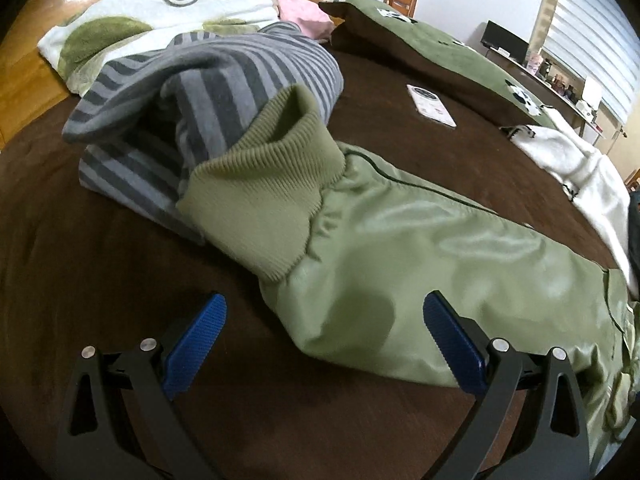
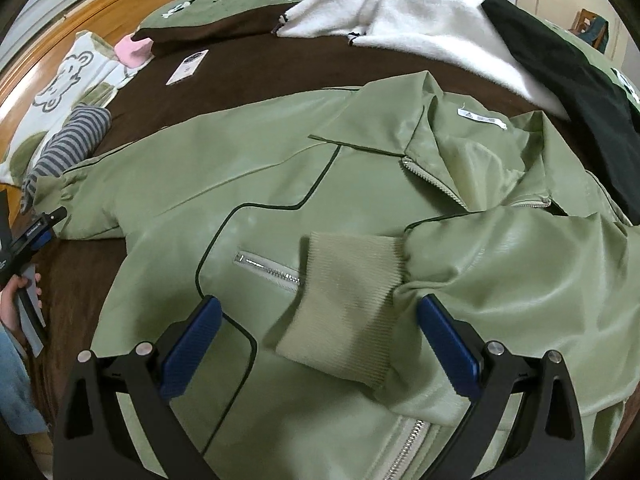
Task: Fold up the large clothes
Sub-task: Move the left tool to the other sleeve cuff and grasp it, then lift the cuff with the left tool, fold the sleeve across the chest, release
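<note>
Green jacket (image 2: 248,168) spread on the bed (image 2: 248,68).
Left gripper (image 1: 324,340) and right gripper (image 2: 318,340) both gape wide, empty; one cuff (image 2: 344,304) lies folded across the jacket front.

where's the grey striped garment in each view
Left wrist: the grey striped garment is upper left of centre, just behind the jacket sleeve's ribbed cuff.
Right wrist: it lies at the far left edge, by the same sleeve end.
Shared landmark: the bear-print blanket beside it.

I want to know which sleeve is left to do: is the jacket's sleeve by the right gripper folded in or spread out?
Folded in. That sleeve lies across the jacket front, its cuff over the pocket zipper.
</note>
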Action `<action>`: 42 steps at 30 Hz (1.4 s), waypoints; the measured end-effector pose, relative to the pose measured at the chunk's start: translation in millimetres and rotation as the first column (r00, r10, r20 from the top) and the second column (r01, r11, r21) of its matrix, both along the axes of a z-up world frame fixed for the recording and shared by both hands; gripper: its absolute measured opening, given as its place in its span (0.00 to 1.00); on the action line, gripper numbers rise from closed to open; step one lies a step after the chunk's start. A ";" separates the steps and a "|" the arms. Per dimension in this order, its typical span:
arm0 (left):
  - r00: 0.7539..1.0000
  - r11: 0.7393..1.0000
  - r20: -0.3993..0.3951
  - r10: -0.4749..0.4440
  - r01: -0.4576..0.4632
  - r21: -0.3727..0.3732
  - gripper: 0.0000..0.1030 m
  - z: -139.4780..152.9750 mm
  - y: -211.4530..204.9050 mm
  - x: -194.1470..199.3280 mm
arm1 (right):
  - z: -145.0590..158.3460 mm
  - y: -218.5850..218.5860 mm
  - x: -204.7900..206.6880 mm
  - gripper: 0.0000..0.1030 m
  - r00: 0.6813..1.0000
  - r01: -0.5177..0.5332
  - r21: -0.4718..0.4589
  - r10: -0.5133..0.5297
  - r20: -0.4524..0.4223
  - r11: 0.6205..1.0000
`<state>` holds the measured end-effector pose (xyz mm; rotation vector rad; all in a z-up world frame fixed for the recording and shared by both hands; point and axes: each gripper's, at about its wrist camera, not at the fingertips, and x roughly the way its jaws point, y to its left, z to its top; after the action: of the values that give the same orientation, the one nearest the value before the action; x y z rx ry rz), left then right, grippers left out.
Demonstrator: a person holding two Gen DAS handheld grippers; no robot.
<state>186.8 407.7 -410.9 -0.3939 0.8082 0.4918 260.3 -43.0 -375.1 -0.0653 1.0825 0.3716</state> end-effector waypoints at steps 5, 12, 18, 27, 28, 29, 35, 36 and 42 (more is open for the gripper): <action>1.000 0.999 -0.015 -0.013 0.012 -0.038 0.65 -5.8 5.3 8.5 | -0.8 0.7 2.6 0.94 1.000 0.020 0.001 -0.020 -0.002 1.000; 0.999 0.998 0.009 0.035 -0.035 -0.051 0.20 -1.6 13.1 0.3 | 4.7 5.2 5.6 0.94 1.000 0.008 -0.010 -0.008 0.016 1.000; 0.997 0.999 0.073 -0.004 0.007 -0.044 0.17 20.9 7.5 -1.0 | 13.8 25.7 22.2 0.94 0.999 -0.024 0.024 0.023 0.050 0.999; 0.957 0.985 0.235 -0.170 0.165 0.041 0.16 100.4 -17.4 27.3 | -1.3 94.4 50.6 0.94 0.992 -0.121 0.052 0.119 0.028 0.991; 0.951 0.983 0.249 -0.182 0.176 0.046 0.15 106.4 -19.6 30.3 | -4.7 101.7 49.9 0.94 0.991 -0.136 0.041 0.135 0.027 0.990; 0.941 0.979 0.271 -0.204 0.198 0.049 0.15 115.6 -21.8 36.8 | -8.0 107.6 48.6 0.94 0.988 -0.151 0.027 0.150 0.029 0.988; 0.895 0.954 0.332 -0.297 0.288 0.079 0.15 145.3 -36.0 66.5 | -38.9 129.0 40.6 0.94 0.980 -0.195 -0.066 0.196 0.018 0.979; 0.886 0.948 0.338 -0.318 0.307 0.086 0.15 149.3 -40.2 72.1 | -44.6 130.6 40.4 0.94 0.979 -0.200 -0.083 0.202 0.017 0.976; 0.841 0.912 0.354 -0.409 0.393 0.121 0.15 162.5 -66.8 86.4 | -54.6 131.5 36.2 0.95 0.975 -0.210 -0.118 0.217 0.054 0.971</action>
<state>273.2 341.0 -248.3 -0.2540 0.4859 0.0326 296.5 88.6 -429.7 -0.2940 1.0325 0.4988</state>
